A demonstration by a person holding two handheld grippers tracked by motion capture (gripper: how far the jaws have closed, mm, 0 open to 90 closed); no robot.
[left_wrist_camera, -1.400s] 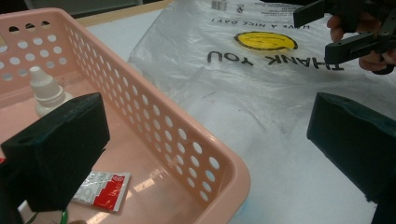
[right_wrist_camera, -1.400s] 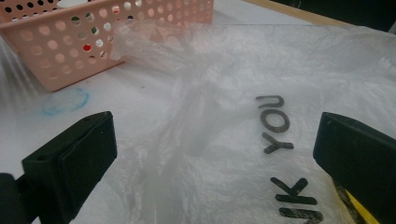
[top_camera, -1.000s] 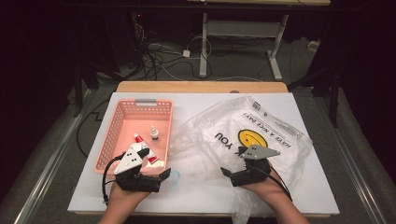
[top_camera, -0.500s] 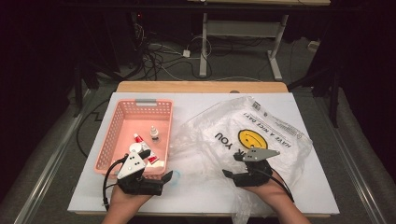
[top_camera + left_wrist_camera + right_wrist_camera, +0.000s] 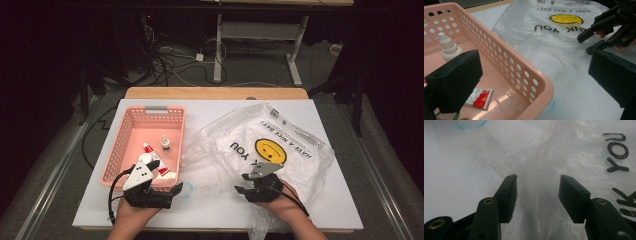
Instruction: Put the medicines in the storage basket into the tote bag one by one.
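Note:
A pink plastic basket (image 5: 125,150) stands at the left of the white table. In it are a small white dropper bottle (image 5: 165,143), a red and white tube (image 5: 149,150) and a red and white sachet (image 5: 480,98). A clear plastic bag (image 5: 290,150) printed with a yellow smiley lies crumpled at the right. My left gripper (image 5: 175,190) is open at the basket's near right corner; in its own view the basket rim (image 5: 541,85) sits between the wide jaws. My right gripper (image 5: 241,183) rests open on the bag, with a raised fold of film (image 5: 536,182) between its jaws.
A faint blue ring (image 5: 471,123) is drawn on the table between basket and bag. The bag's near edge hangs over the table's front edge (image 5: 260,227). Bare white table (image 5: 215,107) lies behind the bag. Cables and desk legs are on the floor beyond.
Both grippers have drifted slightly toward the table's front edge. The basket, its contents and the bag lie as before.

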